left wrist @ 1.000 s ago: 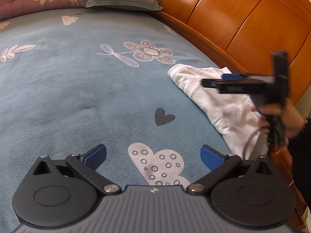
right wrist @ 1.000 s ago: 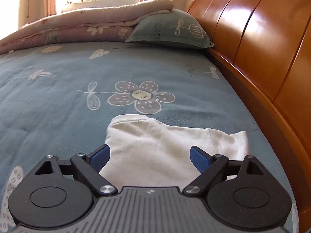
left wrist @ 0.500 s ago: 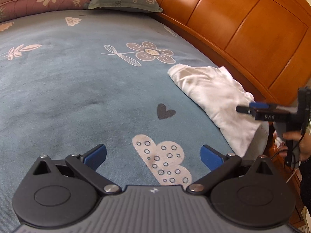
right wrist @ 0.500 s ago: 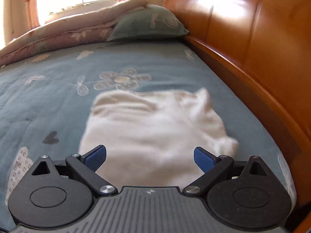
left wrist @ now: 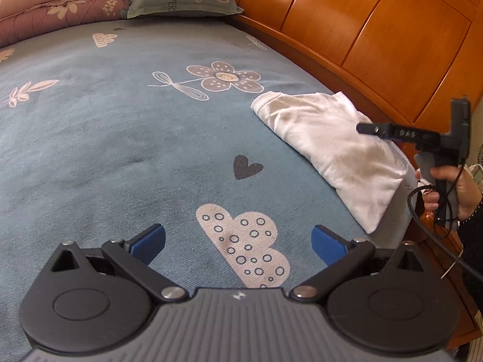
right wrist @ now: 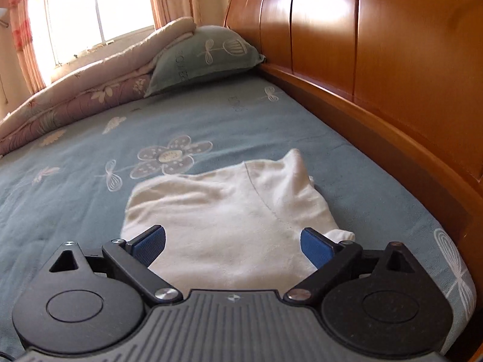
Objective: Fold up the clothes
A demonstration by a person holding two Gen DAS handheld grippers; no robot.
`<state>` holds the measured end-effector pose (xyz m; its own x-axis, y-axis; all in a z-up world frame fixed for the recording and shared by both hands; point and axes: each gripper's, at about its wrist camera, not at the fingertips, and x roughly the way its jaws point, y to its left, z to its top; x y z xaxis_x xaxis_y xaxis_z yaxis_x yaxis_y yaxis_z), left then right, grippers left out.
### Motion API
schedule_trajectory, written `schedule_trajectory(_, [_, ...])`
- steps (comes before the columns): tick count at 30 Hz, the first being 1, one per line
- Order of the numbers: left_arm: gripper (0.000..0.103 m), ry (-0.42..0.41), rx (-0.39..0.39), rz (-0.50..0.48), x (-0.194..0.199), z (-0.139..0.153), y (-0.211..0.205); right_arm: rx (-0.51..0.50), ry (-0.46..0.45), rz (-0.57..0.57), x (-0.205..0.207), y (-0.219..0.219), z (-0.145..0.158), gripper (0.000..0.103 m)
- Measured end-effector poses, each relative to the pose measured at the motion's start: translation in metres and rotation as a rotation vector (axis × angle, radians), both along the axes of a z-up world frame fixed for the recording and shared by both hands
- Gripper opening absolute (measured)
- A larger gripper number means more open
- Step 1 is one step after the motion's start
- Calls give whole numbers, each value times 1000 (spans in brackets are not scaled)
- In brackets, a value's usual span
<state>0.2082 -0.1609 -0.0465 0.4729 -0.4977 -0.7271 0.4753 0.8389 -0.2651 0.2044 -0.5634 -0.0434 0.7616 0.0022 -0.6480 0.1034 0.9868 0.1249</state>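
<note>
Fingers of the left tool [left wrist: 238,241] stand spread wide with nothing between them, low over the blue bed sheet [left wrist: 105,150] at a pale cloud print. The white garment [left wrist: 329,150] lies to its right and a little farther off, near the bed's right edge beside the wooden headboard [left wrist: 377,45], its long axis running near-right to far-left. It looks loosely doubled over, one sleeve [right wrist: 302,166] poking up on the far side, so it could be partly folded or merely dropped in a heap. The right tool [right wrist: 232,241], jaws also spread and holding nothing, hovers directly over the cloth's near end, plainly the closer of the two; a hand [left wrist: 452,187] grips its handle. Nothing blocks the way. Farther off lie a green pillow [right wrist: 205,57] and a rolled quilt [right wrist: 90,90].
</note>
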Motion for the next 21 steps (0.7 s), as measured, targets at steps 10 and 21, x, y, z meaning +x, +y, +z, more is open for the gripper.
schedule_trajectory(10, [102, -14, 21, -7, 5, -4, -8, 15, -134, 11, 18, -3, 33, 94])
schedule_trajectory(21, [102, 5, 42, 12, 14, -14, 3, 74, -75, -80, 82, -27, -7, 92])
